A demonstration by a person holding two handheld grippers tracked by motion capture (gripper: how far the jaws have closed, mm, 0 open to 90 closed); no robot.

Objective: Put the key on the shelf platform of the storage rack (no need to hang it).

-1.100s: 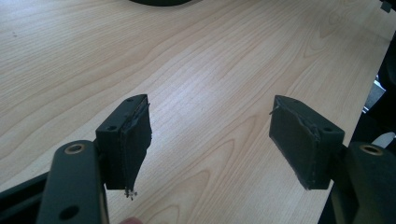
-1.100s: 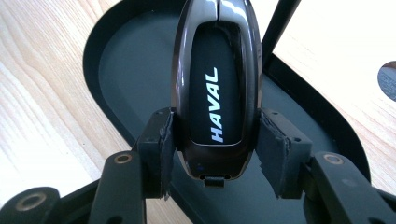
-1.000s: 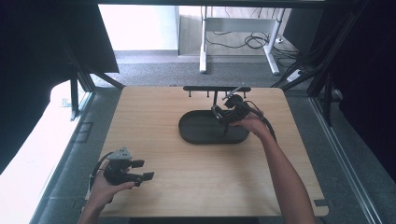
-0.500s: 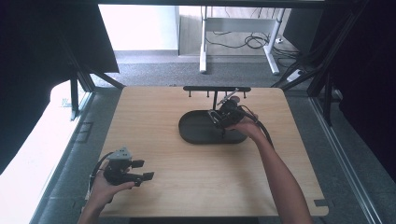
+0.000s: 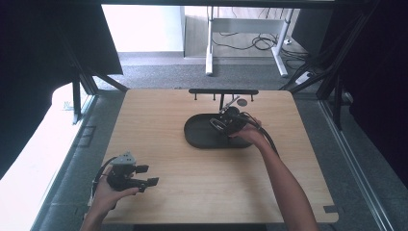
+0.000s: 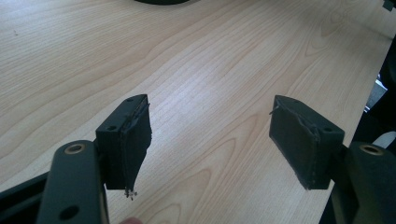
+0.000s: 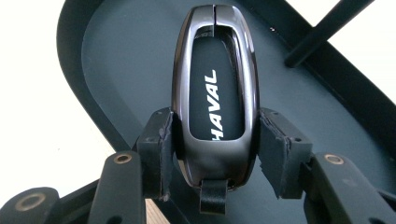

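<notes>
Light wood table (image 5: 192, 192) under me, grey floor around it; my right gripper (image 7: 212, 149) has its pads clamped on the sides of a Haval car key fob (image 7: 215, 93), held over the black oval tray (image 5: 199, 137) toward the table's far edge, by a black rack (image 5: 223, 91); my left gripper (image 6: 210, 140) sits at the near-left corner, fingers wide apart, gripping nothing.

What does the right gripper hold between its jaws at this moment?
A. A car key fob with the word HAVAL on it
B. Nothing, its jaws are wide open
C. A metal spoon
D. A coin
A: in the right gripper view, the right gripper has both pads pressed on the sides of the key fob, above the dark tray.
</notes>
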